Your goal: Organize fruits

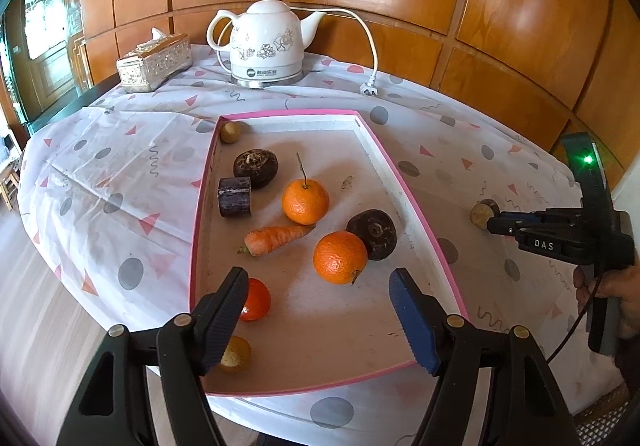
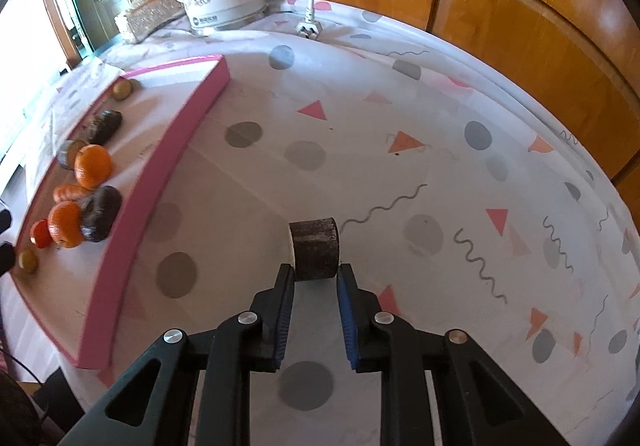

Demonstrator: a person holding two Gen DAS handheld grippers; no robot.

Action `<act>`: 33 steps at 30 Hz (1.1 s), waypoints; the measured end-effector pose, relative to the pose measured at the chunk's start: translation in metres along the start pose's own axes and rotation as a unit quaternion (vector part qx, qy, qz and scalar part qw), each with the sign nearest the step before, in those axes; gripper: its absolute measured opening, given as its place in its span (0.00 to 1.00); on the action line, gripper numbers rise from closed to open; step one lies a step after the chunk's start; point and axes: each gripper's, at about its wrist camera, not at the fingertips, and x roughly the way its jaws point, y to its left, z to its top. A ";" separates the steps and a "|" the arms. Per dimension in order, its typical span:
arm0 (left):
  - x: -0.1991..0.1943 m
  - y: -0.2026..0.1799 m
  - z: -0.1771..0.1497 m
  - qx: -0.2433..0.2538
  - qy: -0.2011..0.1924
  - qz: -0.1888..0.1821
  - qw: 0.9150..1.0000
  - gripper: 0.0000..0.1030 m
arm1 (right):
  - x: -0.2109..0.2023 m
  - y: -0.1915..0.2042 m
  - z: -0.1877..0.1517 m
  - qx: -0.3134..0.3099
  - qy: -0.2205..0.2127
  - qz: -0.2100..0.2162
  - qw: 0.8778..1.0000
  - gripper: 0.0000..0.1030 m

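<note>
A: Left wrist view first: what lies in the shallow pink-rimmed cardboard tray (image 1: 416, 202), near end to far?

B: Nearest, a small yellow-brown fruit (image 1: 236, 355) and a red-orange tomato-like fruit (image 1: 256, 299), both partly behind the left gripper (image 1: 320, 320), whose jaws stand spread and empty over the tray's near end. Beyond them: an orange (image 1: 340, 257) touching a dark round root (image 1: 374, 233), a carrot (image 1: 276, 239), a stemmed orange (image 1: 305, 202), a dark cut cylinder piece (image 1: 235, 196), another dark root (image 1: 256, 167), and a small brownish fruit (image 1: 230, 132) in the far corner.

A: And outside the tray?

B: To its right on the patterned tablecloth (image 2: 400, 174), the right gripper (image 2: 316, 272) pinches a dark stubby cylinder chunk (image 2: 314, 248) at its fingertips. Far behind the tray stands a white ceramic kettle (image 1: 266, 42).
</note>
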 end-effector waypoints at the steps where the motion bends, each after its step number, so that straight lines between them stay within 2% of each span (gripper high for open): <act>1: 0.000 -0.001 0.000 0.001 0.000 0.000 1.000 0.71 | -0.002 0.002 -0.001 0.003 -0.001 0.005 1.000 0.21; 14: -0.006 -0.008 -0.003 0.012 -0.003 -0.006 1.000 0.74 | -0.027 0.031 -0.018 0.014 -0.027 0.066 0.997 0.20; 16: -0.006 -0.009 -0.003 0.013 -0.003 -0.007 1.000 0.74 | -0.033 0.036 -0.021 0.012 -0.032 0.075 0.997 0.06; 19: -0.006 -0.010 -0.003 0.009 -0.003 -0.007 1.000 0.74 | -0.041 0.042 -0.024 0.008 -0.040 0.084 0.996 0.06; 23: -0.009 -0.008 -0.004 0.006 -0.006 -0.007 1.000 0.74 | -0.040 0.042 -0.027 0.007 -0.037 0.068 0.997 0.06; 26: -0.009 -0.006 -0.004 0.004 -0.007 -0.007 1.000 0.74 | -0.040 0.033 -0.033 0.024 -0.034 0.079 0.996 0.13; 27: -0.008 -0.007 -0.004 0.004 -0.006 -0.007 1.000 0.74 | -0.041 0.029 -0.036 0.030 -0.035 0.079 0.996 0.27; 28: -0.008 -0.007 -0.003 0.004 -0.005 -0.008 1.000 0.74 | -0.042 0.026 -0.038 0.033 -0.037 0.079 0.996 0.34; 30: -0.007 -0.008 -0.004 0.007 -0.003 -0.008 1.000 0.74 | -0.043 0.023 -0.040 0.037 -0.038 0.090 0.995 0.35; 33: -0.006 -0.012 -0.003 0.017 -0.003 -0.011 1.000 0.74 | -0.041 0.025 -0.039 0.032 -0.036 0.097 0.994 0.42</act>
